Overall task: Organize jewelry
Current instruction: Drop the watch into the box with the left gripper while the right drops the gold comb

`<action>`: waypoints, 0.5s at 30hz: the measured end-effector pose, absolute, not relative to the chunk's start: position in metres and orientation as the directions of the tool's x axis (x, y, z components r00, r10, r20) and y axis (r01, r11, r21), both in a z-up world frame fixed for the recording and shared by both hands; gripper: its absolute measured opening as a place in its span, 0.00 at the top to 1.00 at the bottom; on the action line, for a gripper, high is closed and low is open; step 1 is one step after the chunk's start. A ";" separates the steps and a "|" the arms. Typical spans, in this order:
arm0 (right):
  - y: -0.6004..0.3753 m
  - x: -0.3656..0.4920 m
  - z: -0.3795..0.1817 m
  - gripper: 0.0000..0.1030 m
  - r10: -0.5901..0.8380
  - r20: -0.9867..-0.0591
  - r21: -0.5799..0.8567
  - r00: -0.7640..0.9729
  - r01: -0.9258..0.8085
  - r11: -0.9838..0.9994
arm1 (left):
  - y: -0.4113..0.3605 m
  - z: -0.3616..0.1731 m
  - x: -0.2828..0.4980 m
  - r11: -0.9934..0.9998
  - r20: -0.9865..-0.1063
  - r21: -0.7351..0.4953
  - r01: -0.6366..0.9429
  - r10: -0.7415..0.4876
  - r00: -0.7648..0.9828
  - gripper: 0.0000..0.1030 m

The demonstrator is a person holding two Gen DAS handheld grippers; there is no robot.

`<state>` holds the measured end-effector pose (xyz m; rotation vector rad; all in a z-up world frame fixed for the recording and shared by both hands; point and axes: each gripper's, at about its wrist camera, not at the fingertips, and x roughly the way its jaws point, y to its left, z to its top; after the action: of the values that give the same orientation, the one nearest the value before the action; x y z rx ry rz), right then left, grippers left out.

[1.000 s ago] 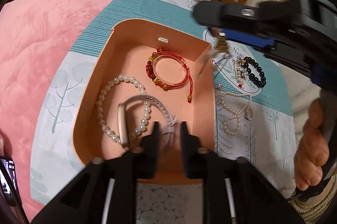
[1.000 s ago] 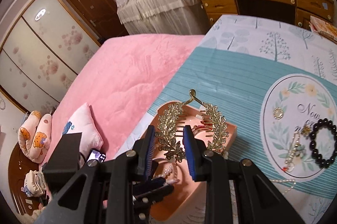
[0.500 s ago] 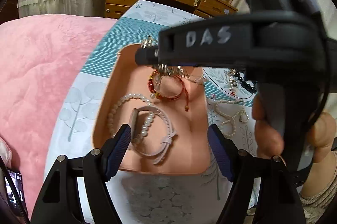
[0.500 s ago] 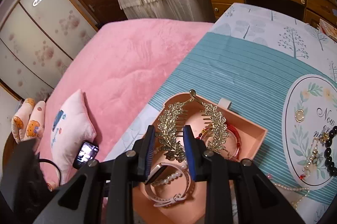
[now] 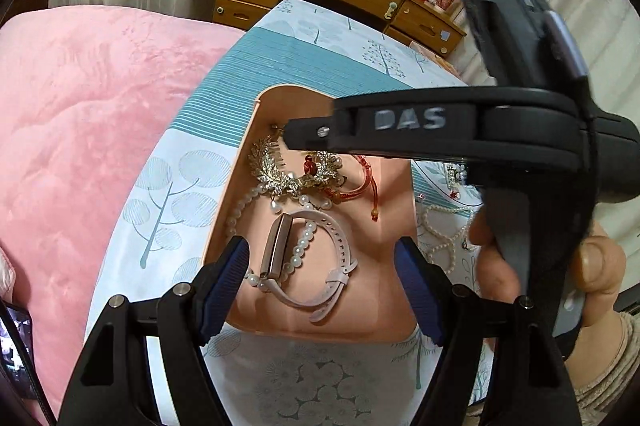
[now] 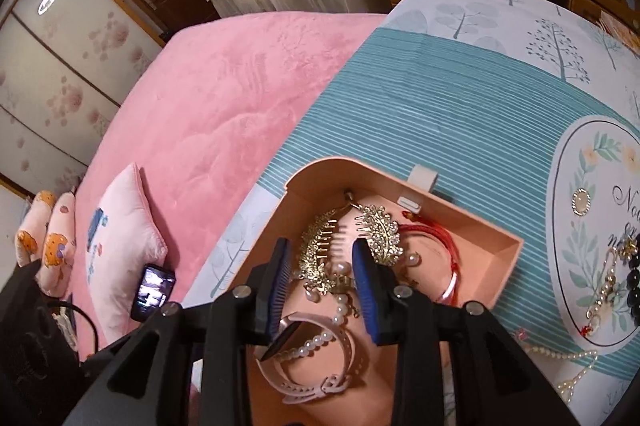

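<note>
A pink open box [image 5: 240, 153] [image 6: 500, 246] sits on the patterned tablecloth. Inside it lie a gold leaf hair comb [image 5: 276, 173] [image 6: 320, 254], a red cord bracelet [image 5: 356, 185] [image 6: 444, 250], a pearl bracelet [image 5: 300, 246] [image 6: 308, 342] and a pink watch band [image 5: 320, 266] [image 6: 304, 378]. My right gripper [image 6: 322, 266] is open just above the comb, which rests in the box between its fingers. My left gripper [image 5: 322, 270] is wide open over the near end of the box, holding nothing. The right gripper's body crosses the left wrist view [image 5: 420, 129].
On the cloth to the right of the box lie a pearl necklace [image 5: 444, 238] [image 6: 576, 366], a black bead bracelet [image 6: 634, 282], a dangling gold piece [image 6: 604, 290] and a round gold brooch [image 6: 581, 202]. A pink bed [image 6: 208, 97] lies left, with a phone [image 6: 154, 286].
My right gripper carried the comb over the box, lowered it in and opened. My left gripper let go of the pink watch band, opened wide and drew back.
</note>
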<state>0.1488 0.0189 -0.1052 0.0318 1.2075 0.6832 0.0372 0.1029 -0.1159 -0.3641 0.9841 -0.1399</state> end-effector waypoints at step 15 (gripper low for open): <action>-0.035 0.099 -0.072 0.69 0.514 -0.786 0.340 0.343 -0.454 0.824 | 0.093 -0.114 0.033 0.942 -0.784 -0.334 -0.028 -0.262 0.563 0.29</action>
<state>0.0993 -0.0345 -0.0722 0.0644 1.0460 0.6293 0.0331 0.0927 -0.1138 -0.3268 0.9679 -0.1406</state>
